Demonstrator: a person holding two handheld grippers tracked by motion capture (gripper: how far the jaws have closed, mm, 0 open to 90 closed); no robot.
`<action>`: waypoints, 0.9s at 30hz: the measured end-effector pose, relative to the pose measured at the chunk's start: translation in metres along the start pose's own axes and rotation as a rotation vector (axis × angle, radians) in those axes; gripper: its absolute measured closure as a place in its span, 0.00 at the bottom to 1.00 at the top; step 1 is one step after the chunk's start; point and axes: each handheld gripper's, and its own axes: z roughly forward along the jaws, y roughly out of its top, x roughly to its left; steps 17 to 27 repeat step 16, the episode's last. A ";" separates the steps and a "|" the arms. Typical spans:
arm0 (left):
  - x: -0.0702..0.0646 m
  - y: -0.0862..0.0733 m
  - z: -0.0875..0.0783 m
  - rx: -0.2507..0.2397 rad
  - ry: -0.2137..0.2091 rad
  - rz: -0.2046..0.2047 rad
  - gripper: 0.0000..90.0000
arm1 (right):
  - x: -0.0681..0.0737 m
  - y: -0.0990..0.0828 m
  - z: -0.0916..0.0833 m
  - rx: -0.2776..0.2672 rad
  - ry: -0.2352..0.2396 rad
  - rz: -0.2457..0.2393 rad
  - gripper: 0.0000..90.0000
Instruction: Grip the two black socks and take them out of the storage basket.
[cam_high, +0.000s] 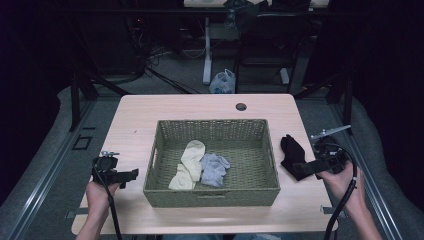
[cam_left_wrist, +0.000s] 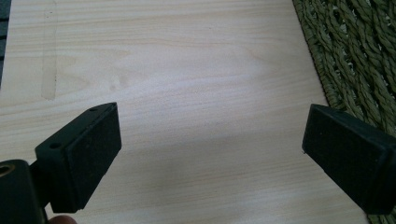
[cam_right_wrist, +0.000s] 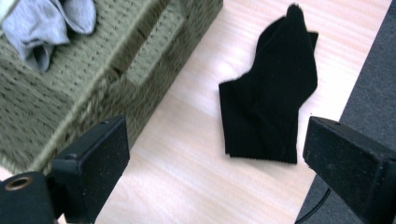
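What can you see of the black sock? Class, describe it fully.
The black sock is a dark ribbed knit, folded or doubled, limp and flat on the table. It lies right of the basket, not touching it, near the table's right edge. The open right gripper is above it, not touching.

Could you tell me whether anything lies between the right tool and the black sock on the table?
Nothing visible does. The right tool hangs open just above the black sock, which lies flat on bare table beside the woven basket.

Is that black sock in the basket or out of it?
Out: the black sock lies on the table beside the woven basket.
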 end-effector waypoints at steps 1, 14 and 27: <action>0.000 0.000 0.000 0.000 -0.001 -0.001 0.05 | 0.001 -0.003 0.000 -0.004 0.002 0.002 0.07; -0.001 0.002 0.001 -0.011 0.000 0.003 0.05 | 0.004 -0.041 0.014 0.057 -0.015 0.006 0.08; -0.001 0.002 0.002 -0.004 0.000 0.007 0.05 | 0.004 -0.040 0.018 0.059 -0.013 0.004 0.08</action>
